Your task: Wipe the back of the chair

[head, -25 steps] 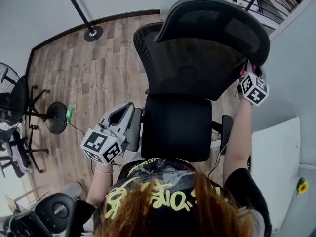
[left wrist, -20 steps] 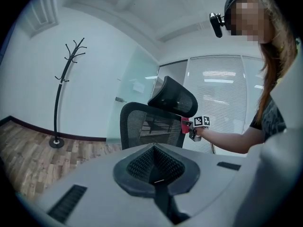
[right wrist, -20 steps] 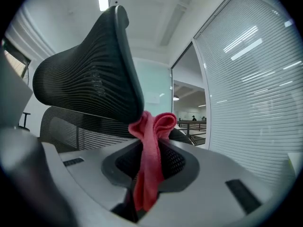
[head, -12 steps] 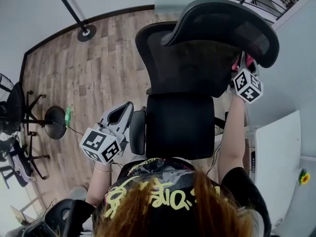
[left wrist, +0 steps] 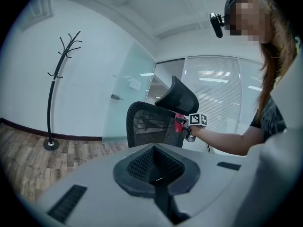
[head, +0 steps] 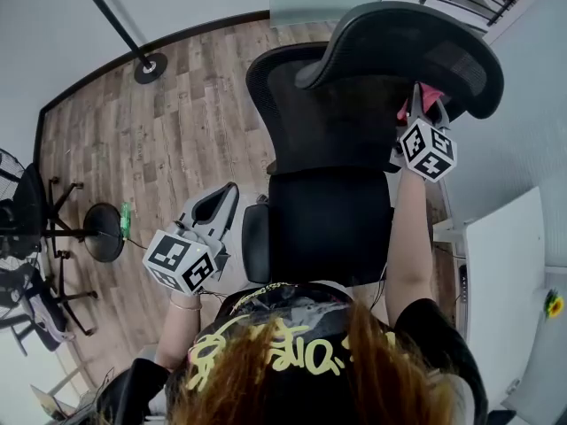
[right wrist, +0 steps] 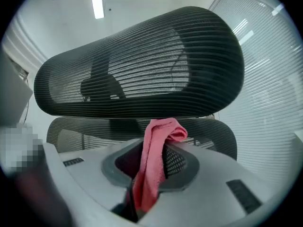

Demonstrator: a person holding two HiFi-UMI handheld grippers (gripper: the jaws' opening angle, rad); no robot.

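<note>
Head view: the right gripper [head: 415,109] lifts a pink cloth [head: 427,98] to the upper right edge of the chair back [head: 306,118], just under the headrest [head: 416,38]. The left gripper [head: 217,206] waits low beside the seat.

Left gripper view: its jaws are together on nothing, and the chair back [left wrist: 149,126] is well ahead.

Right gripper view: the jaws clamp the pink cloth [right wrist: 152,164], which droops over them, close below the headrest [right wrist: 137,60].

Wiping looks to be in hand near the top; next the cloth probably needs pressing flat on the mesh and sweeping across
</note>
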